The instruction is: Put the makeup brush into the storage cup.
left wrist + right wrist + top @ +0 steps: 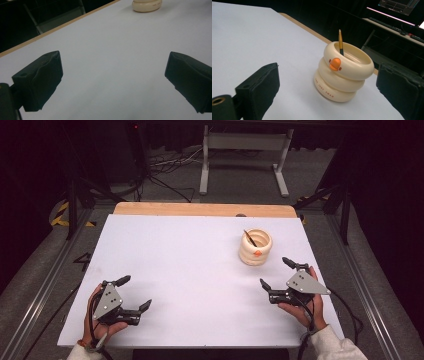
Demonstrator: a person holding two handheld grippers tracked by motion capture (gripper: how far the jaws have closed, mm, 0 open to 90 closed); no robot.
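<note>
— Both grippers, left gripper (129, 293) and right gripper (276, 272), rest near, jaws wide, empty. Stage?
— Apparently pre-grasp. The cream holder (255, 247) with its pencil (250, 238) stands far right; the next move likely calls for reaching it.

Black grippers (132, 295), grey triangular plates, white sleeves (332, 346)

left gripper (134, 293); right gripper (276, 271); jaws wide apart
</note>
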